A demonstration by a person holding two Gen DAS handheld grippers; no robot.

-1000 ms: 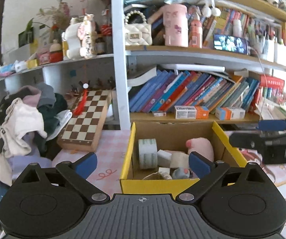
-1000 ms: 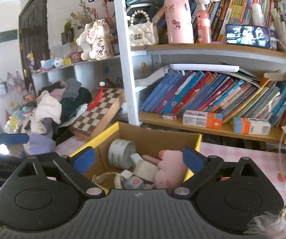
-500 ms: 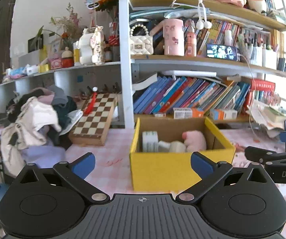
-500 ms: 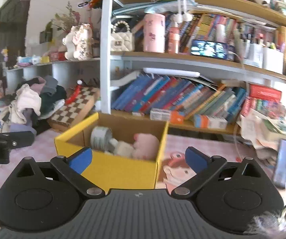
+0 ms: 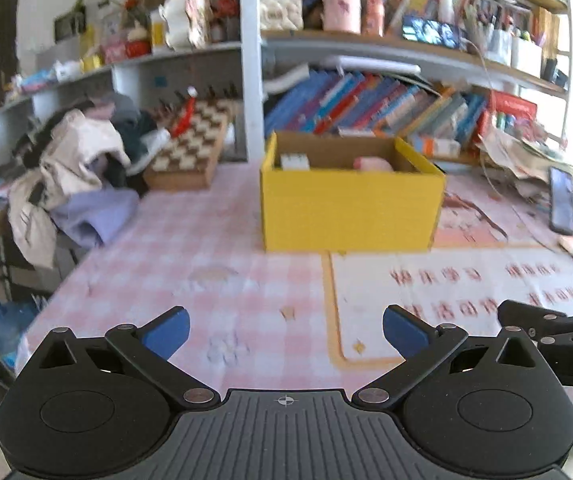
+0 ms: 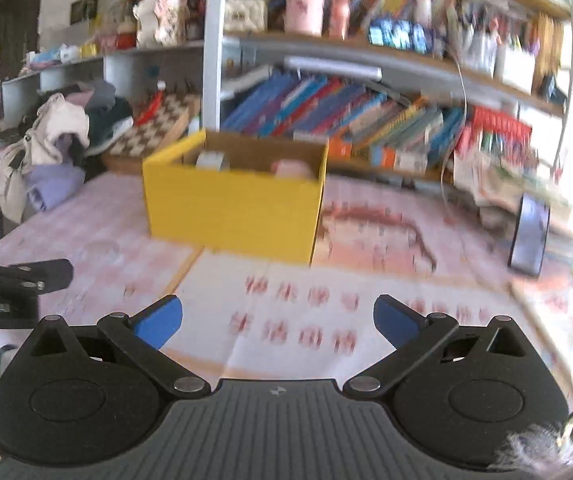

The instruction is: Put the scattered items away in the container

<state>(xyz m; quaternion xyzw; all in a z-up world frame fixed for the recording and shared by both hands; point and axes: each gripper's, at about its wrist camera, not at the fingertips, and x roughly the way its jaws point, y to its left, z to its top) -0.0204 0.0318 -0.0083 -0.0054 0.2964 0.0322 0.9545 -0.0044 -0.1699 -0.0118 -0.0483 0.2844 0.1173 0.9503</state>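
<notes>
A yellow cardboard box (image 5: 350, 208) stands on the pink checked tablecloth (image 5: 190, 248), well ahead of both grippers. Above its rim I see a roll of tape (image 5: 294, 161) and a pink plush toy (image 5: 372, 164). The box also shows in the right wrist view (image 6: 232, 210), with the tape (image 6: 210, 159) and the pink toy (image 6: 292, 168) in it. My left gripper (image 5: 285, 330) is open and empty, low over the cloth. My right gripper (image 6: 277, 320) is open and empty, over a white sheet with red characters (image 6: 306, 320).
A bookshelf (image 5: 366, 100) full of books stands behind the box. A chessboard (image 5: 190, 148) and a heap of clothes (image 5: 74, 172) lie at the left. A phone (image 5: 562, 200) and stacked papers lie at the right. The other gripper shows at the right edge (image 5: 558, 328).
Both grippers have pulled back from the box and dropped lower over the table. The box now looks smaller and farther away. Both stay open.
</notes>
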